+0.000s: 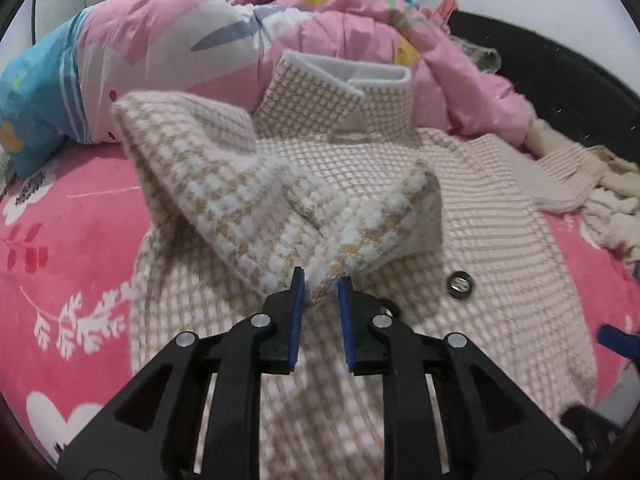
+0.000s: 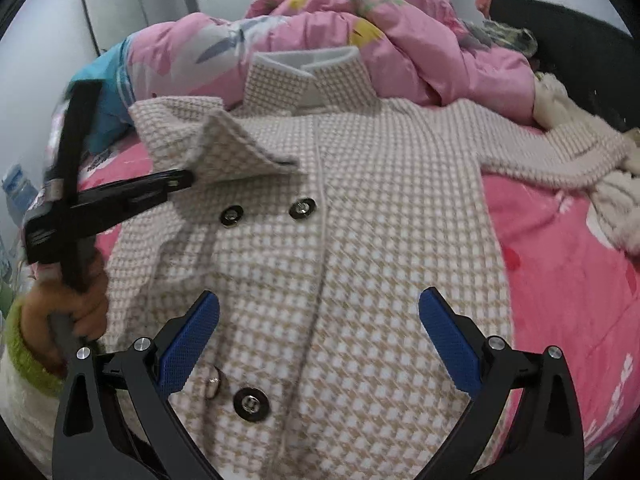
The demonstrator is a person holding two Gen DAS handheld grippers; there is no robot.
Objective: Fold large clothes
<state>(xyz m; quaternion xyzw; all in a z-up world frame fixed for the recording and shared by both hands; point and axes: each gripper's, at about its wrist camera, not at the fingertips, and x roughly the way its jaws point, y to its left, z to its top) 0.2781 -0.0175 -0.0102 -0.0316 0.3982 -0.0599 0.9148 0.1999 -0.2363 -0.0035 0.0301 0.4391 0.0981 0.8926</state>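
Bare pink bed sheet (image 2: 560, 264) lies open beside my coat (image 2: 360, 240). The heaped quilt (image 2: 400, 48) blocks the far side.

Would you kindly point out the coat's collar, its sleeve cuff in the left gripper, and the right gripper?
collar (image 2: 304, 76): right wrist view, on the checked outer face.
sleeve cuff (image 1: 324, 284): left wrist view, on its edge between the pads.
right gripper (image 2: 320, 340): right wrist view, midway between the fingertips.

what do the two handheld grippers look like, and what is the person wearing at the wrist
Both grippers, left gripper and right gripper, have black angular plastic frames with triangular cut-outs and silver round pivot pins. Their jaws carry flat blue textured pads. The hand on the left handle shows a fuzzy green cuff over a cream fleecy sleeve.
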